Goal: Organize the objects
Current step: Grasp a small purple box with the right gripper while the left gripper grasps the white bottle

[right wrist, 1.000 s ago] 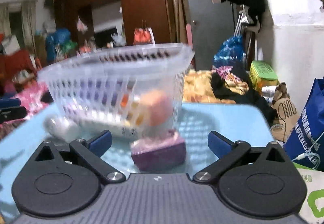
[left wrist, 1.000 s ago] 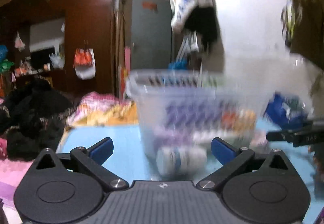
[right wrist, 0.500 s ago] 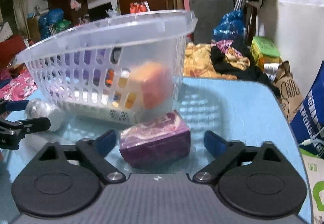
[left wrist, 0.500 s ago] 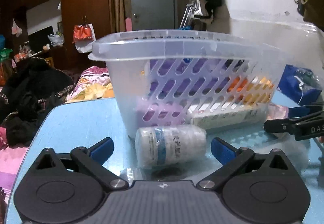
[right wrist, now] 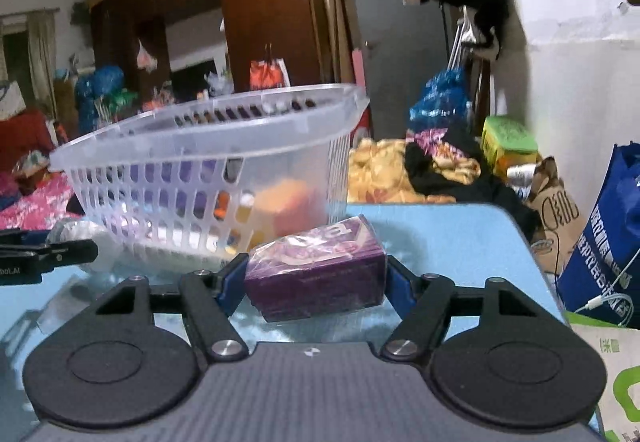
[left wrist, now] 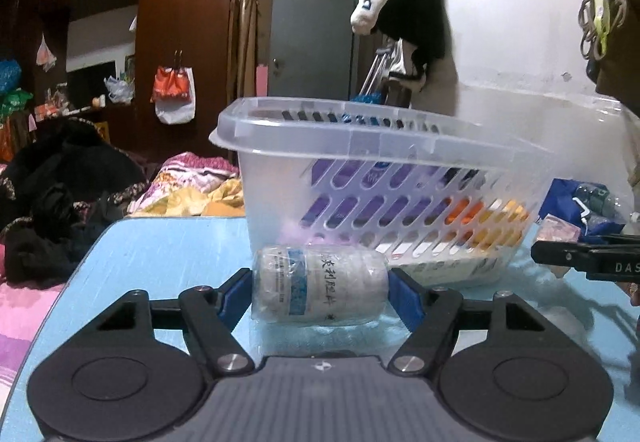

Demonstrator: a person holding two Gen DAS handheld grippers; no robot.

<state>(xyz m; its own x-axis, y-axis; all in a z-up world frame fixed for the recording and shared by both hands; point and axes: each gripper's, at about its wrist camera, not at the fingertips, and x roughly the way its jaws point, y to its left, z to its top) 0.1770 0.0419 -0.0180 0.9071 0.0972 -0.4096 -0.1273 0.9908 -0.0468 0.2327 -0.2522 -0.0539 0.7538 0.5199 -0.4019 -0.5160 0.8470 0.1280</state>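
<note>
A clear plastic basket [left wrist: 384, 146] with slotted walls stands on the light blue table [left wrist: 160, 250] and holds purple, orange and white items. My left gripper [left wrist: 320, 292] is shut on a white bottle [left wrist: 320, 288] wrapped in clear film, lying on its side just in front of the basket. In the right wrist view the basket [right wrist: 208, 146] is to the left. My right gripper [right wrist: 316, 278] is shut on a purple box [right wrist: 320, 278] in clear wrap, beside the basket's right end. Each gripper's finger shows in the other view.
The table's right edge [right wrist: 532, 250] runs close to a blue bag [right wrist: 608, 242] and a paper bag [right wrist: 560, 210]. A bed with clothes [left wrist: 60, 194] lies beyond the left edge. A white wall [left wrist: 520, 22] stands behind the basket.
Both grippers have closed: the left on the white bottle, the right on the purple box. Both moved in closer to their objects.
</note>
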